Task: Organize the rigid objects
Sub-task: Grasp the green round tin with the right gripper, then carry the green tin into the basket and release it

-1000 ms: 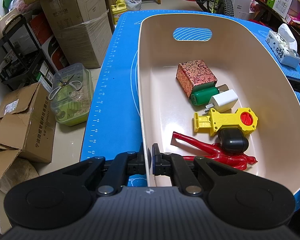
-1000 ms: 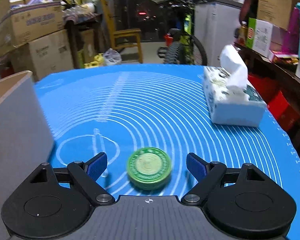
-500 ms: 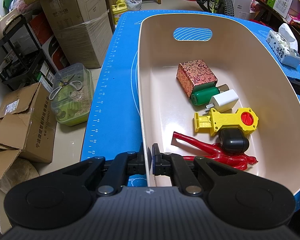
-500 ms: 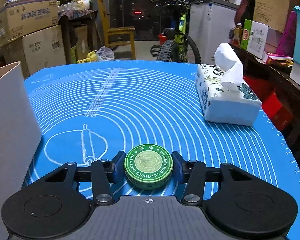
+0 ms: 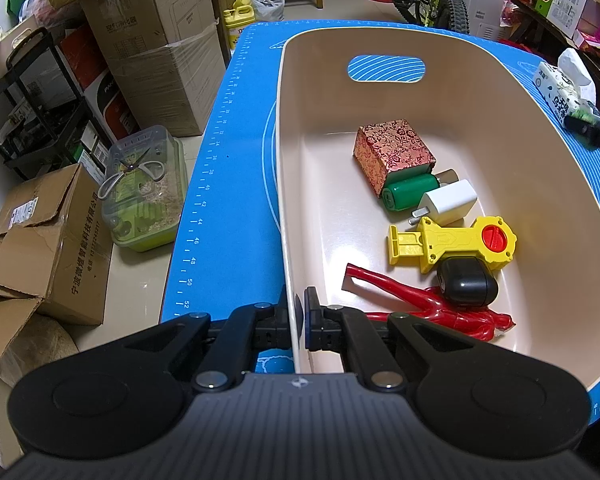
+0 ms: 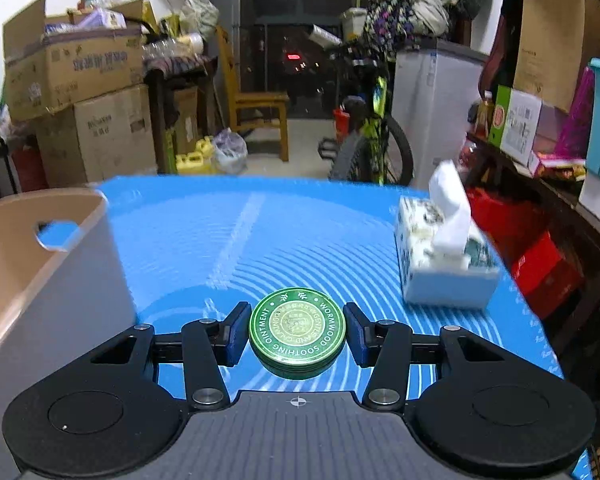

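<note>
My left gripper is shut on the near wall of the beige basket. In the basket lie a red patterned box, a green cylinder, a white charger, a yellow toy with a red knob, a black case and a red slingshot-like piece. My right gripper is shut on a round green ointment tin and holds it above the blue mat. The basket's wall stands to its left.
A tissue box stands on the mat to the right and also shows in the left wrist view. Cardboard boxes and a clear plastic container sit on the floor left of the table. A bicycle stands behind.
My right gripper closed on the green tin and lifted it off the mat, rising and shifting toward the basket. My left gripper stayed clamped on the basket wall.
</note>
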A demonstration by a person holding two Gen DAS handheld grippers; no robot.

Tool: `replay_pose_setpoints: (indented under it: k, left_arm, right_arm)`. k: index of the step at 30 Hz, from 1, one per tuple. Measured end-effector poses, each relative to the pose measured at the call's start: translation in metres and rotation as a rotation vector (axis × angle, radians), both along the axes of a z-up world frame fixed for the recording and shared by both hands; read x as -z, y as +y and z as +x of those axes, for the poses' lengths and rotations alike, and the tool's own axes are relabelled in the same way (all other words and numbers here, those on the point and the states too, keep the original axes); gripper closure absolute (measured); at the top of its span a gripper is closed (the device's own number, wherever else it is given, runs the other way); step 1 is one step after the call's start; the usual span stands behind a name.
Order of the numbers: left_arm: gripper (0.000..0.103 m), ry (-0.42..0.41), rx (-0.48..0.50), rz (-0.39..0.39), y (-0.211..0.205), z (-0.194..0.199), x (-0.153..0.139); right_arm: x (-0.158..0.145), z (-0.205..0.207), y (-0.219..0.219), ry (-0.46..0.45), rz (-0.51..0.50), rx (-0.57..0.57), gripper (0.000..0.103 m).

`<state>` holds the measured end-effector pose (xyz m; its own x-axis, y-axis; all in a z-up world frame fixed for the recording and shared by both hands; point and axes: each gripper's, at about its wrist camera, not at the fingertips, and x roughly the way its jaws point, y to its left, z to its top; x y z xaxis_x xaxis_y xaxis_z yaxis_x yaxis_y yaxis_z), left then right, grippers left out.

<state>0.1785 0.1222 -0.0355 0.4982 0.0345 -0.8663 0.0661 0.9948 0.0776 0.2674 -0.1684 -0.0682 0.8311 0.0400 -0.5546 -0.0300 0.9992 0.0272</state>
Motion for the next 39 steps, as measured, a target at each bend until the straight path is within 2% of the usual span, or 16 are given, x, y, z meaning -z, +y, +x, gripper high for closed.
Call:
replay_pose_setpoints:
  k: [11, 20, 28, 33, 39]
  left_arm:
    - [0.097, 0.001, -0.007, -0.003, 0.002, 0.0, 0.0]
    - [0.097, 0.004, -0.011, -0.011, 0.004, 0.0, -0.001]
    - [0.097, 0.004, -0.013, -0.013, 0.004, 0.001, -0.001]
    - [0.097, 0.004, -0.014, -0.014, 0.004, 0.001, -0.001]
    - [0.097, -0.002, -0.019, -0.018, 0.002, 0.0, -0.001]
  right_arm:
    - [-0.068, -0.028, 0.035, -0.107, 0.052, -0.14, 0.048]
    - [-0.095, -0.041, 0.086, -0.131, 0.062, -0.287, 0.048]
    - [-0.087, -0.049, 0.136, -0.078, 0.031, -0.384, 0.048]
    - [-0.069, -0.049, 0.161, 0.037, 0.0, -0.443, 0.048]
    - [-0.044, -0.048, 0.172, 0.153, -0.038, -0.453, 0.048]
